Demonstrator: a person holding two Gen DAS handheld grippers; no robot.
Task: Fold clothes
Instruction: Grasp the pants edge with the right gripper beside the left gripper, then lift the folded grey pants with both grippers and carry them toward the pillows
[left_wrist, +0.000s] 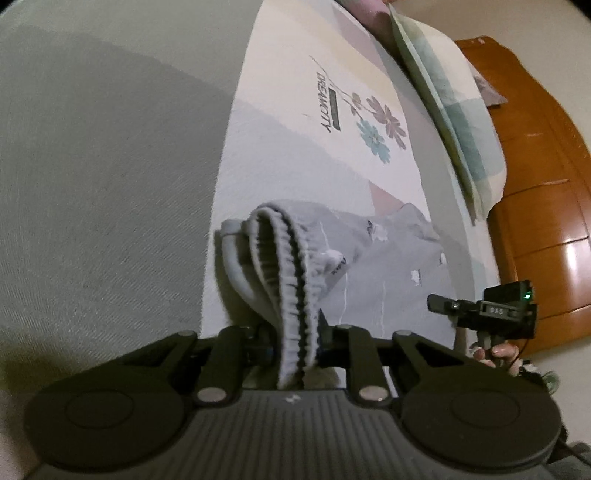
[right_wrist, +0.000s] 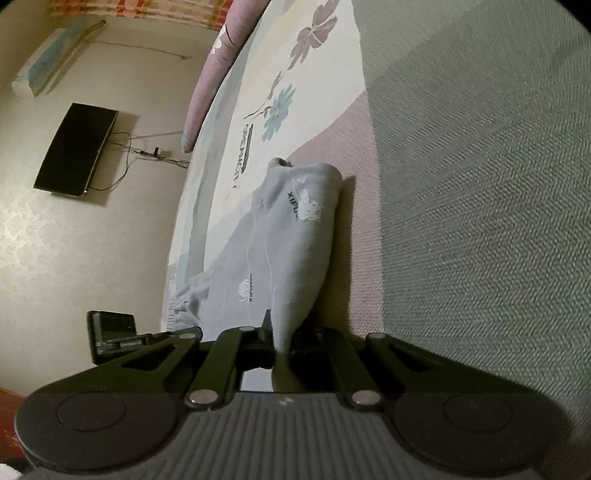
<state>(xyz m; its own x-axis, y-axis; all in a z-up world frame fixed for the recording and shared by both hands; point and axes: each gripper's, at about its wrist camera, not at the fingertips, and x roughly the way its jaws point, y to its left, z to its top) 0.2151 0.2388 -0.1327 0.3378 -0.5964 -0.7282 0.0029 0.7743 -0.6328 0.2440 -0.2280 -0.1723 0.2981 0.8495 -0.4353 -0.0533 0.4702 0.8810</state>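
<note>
A grey garment (left_wrist: 384, 266) with small white prints and an elastic waistband (left_wrist: 291, 273) lies stretched over the flowered bed sheet (left_wrist: 317, 122). My left gripper (left_wrist: 295, 350) is shut on the gathered waistband, which bunches up between its fingers. In the right wrist view the same grey garment (right_wrist: 280, 251) runs away from me, and my right gripper (right_wrist: 282, 347) is shut on a pinched fold of its near end. The right gripper (left_wrist: 484, 314) also shows in the left wrist view, with a hand (left_wrist: 498, 354) on its handle.
A checked pillow (left_wrist: 450, 107) lies at the bed's far side by a wooden headboard (left_wrist: 546, 206). A grey-green blanket (right_wrist: 480, 184) covers part of the bed. Beyond the bed edge are the floor (right_wrist: 92, 229), a dark flat panel (right_wrist: 77, 147), cables and a small black device (right_wrist: 110, 328).
</note>
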